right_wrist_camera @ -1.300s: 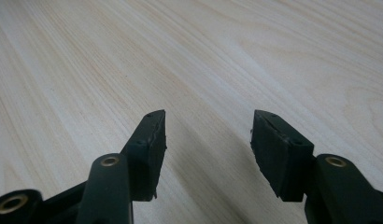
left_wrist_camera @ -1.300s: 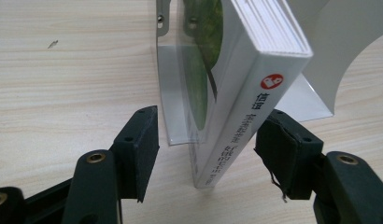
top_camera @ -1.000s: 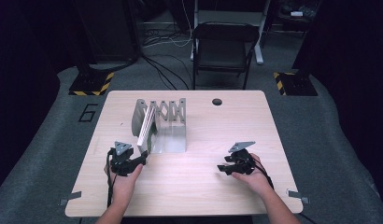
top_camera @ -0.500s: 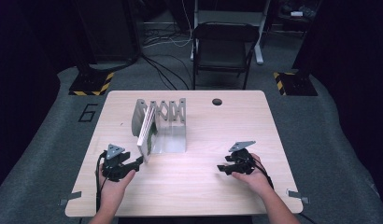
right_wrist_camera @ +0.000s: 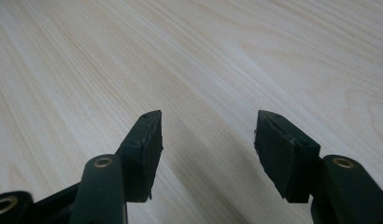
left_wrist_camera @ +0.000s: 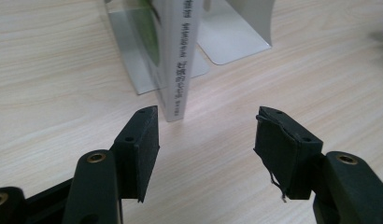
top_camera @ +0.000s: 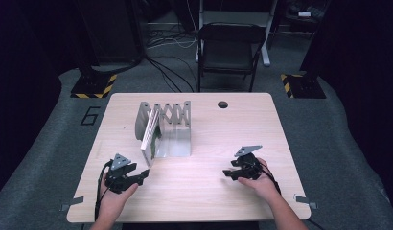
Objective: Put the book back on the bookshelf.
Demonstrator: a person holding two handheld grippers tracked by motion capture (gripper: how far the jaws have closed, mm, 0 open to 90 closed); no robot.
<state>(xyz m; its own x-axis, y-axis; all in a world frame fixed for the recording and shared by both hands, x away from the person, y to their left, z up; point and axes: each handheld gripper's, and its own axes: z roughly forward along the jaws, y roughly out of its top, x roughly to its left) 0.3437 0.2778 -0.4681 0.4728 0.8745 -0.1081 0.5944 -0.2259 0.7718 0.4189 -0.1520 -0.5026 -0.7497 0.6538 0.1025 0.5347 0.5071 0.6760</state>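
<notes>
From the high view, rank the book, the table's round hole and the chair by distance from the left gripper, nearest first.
1. Book, leaning in the metal rack just beyond the left gripper.
2. Round hole, far side of the table, toward the right.
3. Chair, on the floor behind the table.

Book leaning in metal rack
</notes>
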